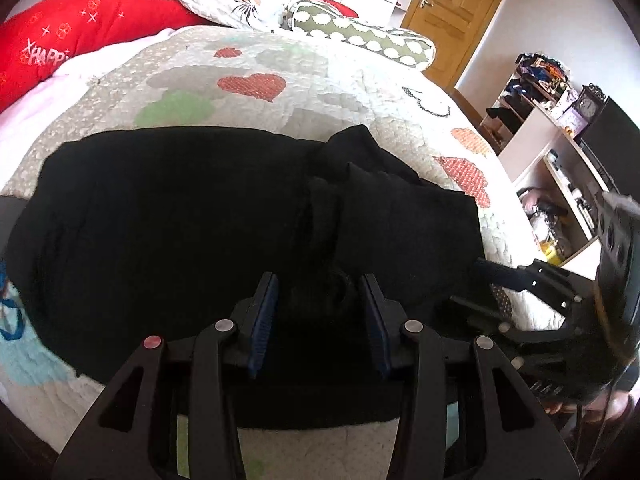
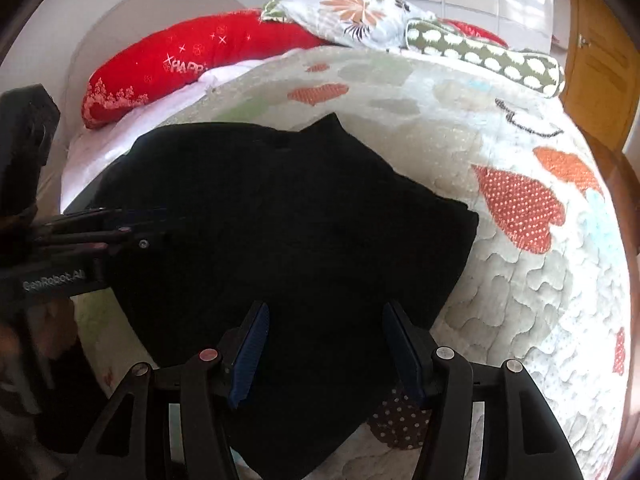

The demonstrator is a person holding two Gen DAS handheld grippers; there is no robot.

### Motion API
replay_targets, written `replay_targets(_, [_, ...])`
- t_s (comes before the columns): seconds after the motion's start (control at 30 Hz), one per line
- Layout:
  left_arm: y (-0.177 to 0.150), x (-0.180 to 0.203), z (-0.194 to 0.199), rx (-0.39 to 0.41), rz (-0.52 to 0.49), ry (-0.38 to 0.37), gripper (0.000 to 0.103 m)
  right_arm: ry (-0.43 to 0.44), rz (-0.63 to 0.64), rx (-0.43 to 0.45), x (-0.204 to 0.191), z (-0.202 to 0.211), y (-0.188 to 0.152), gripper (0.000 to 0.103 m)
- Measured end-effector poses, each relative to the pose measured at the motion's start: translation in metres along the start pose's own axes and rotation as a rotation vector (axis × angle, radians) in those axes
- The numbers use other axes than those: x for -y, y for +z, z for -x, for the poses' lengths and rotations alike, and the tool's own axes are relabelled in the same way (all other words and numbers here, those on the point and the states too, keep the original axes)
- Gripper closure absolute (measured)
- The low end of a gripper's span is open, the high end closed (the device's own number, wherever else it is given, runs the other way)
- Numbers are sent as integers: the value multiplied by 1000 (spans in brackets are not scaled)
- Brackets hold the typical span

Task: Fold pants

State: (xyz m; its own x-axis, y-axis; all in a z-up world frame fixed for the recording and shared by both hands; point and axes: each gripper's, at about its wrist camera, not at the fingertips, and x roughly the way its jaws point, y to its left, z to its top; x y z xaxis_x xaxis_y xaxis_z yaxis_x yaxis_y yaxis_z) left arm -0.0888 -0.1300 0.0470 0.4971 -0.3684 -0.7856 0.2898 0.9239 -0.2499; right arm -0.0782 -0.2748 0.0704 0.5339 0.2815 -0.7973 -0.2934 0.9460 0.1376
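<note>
Black pants [image 1: 180,216] lie spread across the quilted bed [image 1: 280,64], with a crumpled fold near their right side. My left gripper [image 1: 319,304] sits low over their near edge. A raised hump of black cloth fills the gap between its blue pads [image 1: 264,312], so it is shut on the pants. The same gripper [image 2: 152,226] enters the right wrist view from the left, fingers on the cloth. My right gripper [image 2: 326,344] hovers over the near right part of the pants [image 2: 288,208], jaws apart, the cloth lying flat below them. It also shows at the pants' right edge [image 1: 500,280].
A red pillow [image 2: 168,60], a floral pillow [image 2: 352,12] and a green spotted bolster [image 2: 480,54] lie at the head of the bed. Shelves with clutter [image 1: 540,128] and a wooden door [image 1: 452,12] stand to the right. The bed's rim [image 2: 624,240] curves along the right.
</note>
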Motion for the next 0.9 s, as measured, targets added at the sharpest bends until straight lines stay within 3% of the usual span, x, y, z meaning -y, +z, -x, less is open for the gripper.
replay_targets(0.27, [-4, -10, 21, 53, -7, 76, 62, 33, 25, 92, -19, 14, 35, 47])
replay_targets(0.43, [-6, -22, 26, 63, 0, 120, 61, 15, 90, 55, -36, -8, 54, 47])
replay_targets(0.57, [-6, -32, 30, 71, 23, 134, 61, 53, 25, -47, -28, -49, 58, 47])
replay_targets(0.73, [-9, -40, 36, 82, 50, 134, 62, 84, 12, -39, -28, -32, 54, 47])
replay_targets(0.9, [-13, -46, 38, 78, 78, 139, 61, 107, 151, -78, -49, -13, 39, 47])
